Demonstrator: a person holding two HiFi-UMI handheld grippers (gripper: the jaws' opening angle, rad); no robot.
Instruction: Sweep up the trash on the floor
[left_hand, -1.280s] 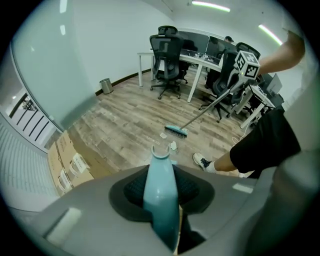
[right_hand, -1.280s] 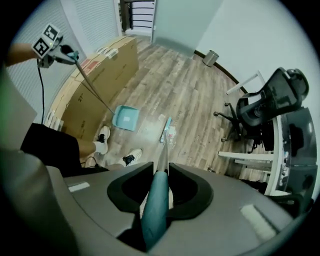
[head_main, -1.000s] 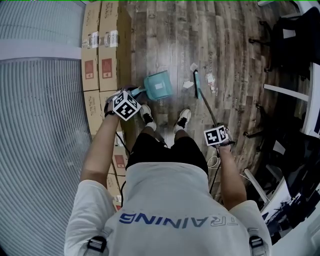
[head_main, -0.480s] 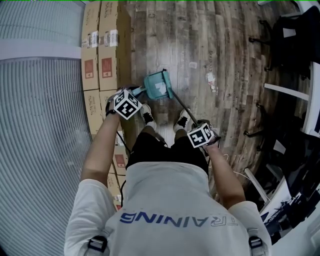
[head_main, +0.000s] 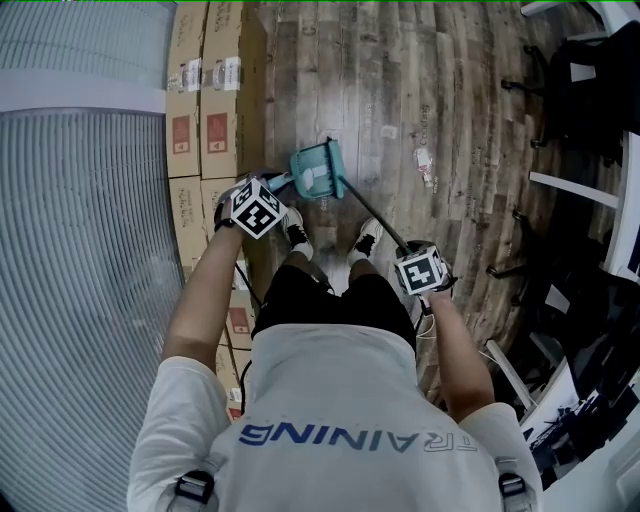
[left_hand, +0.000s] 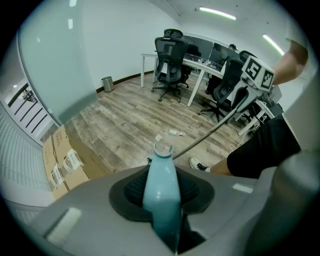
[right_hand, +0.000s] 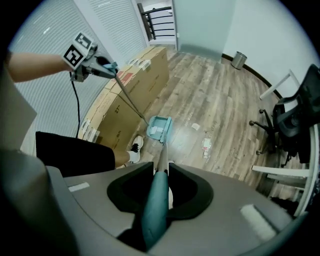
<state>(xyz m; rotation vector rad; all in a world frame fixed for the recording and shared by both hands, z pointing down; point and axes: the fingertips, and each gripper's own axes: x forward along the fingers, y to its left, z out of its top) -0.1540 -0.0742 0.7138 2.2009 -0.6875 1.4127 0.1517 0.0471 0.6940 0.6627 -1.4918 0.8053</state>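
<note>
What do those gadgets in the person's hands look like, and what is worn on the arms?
The left tongs and right tongs are smooth pale grey shells lined with black pads. Each carries a white cube printed with black square markers. A thin black cable hangs from the left one. The arms are bare below the short sleeves of a white T-shirt with blue lettering.

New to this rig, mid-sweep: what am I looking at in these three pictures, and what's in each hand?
There is no robot arm. A person holds a two-finger gripper in each hand. The head view looks down from the person's head, and each other view rides on one gripper. The left gripper is shut on the handle of the dustpan. The right gripper is shut on the broom handle. A wrapper and a paper scrap lie on the wooden floor, beside cardboard boxes.
</note>
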